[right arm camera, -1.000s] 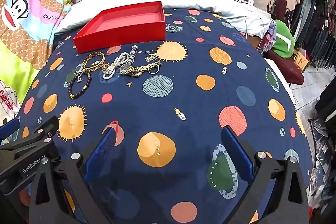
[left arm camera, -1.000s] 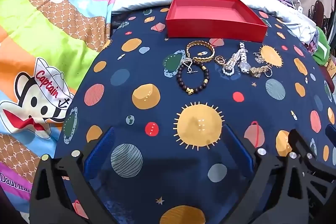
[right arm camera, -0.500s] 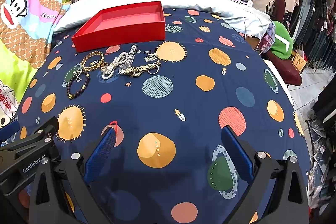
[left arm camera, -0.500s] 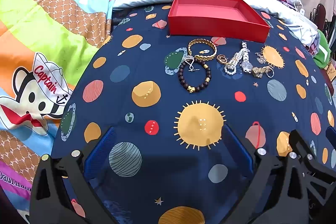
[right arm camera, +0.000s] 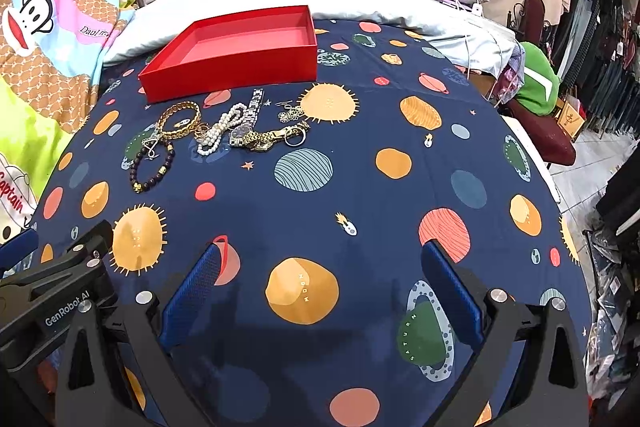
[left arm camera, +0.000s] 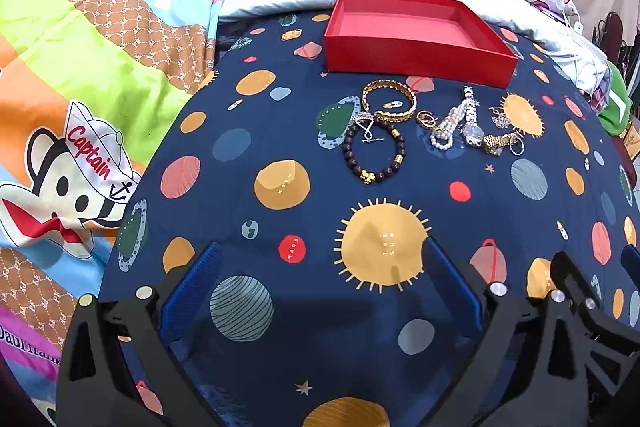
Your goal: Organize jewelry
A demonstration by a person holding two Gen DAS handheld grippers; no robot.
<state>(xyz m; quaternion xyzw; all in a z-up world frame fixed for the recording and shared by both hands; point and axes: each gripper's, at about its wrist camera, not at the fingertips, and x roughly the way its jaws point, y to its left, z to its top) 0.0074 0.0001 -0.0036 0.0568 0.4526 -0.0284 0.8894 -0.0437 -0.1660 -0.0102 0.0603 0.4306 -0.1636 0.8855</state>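
Both wrist views have crept a little nearer the jewelry over the last second, the red box sitting slightly lower in frame than before. From the left wrist, my left claw [left arm camera: 320, 291] hangs over the bed with its blue pads [left arm camera: 192, 287] spread wide apart and nothing between them; the dark bead bracelet [left arm camera: 374, 157] lies nearest ahead, a silver pendant draped across its top, with the gold bangle [left arm camera: 389, 101] just behind it and the empty red box [left arm camera: 416, 37] beyond. I judge that bracelet the first pick: I'd come straight down and pinch one side of the ring, clear of the pendant, so only one piece lifts. From the right wrist, my right claw [right arm camera: 320, 291] is likewise wide apart and empty, well short of the heap. Pearls [right arm camera: 220, 131], a silver watch [right arm camera: 250, 117] and a gold watch [right arm camera: 266, 139] lie touching, so tangling is the risk there. The left claw's body [right arm camera: 52, 299] crowds my left edge.
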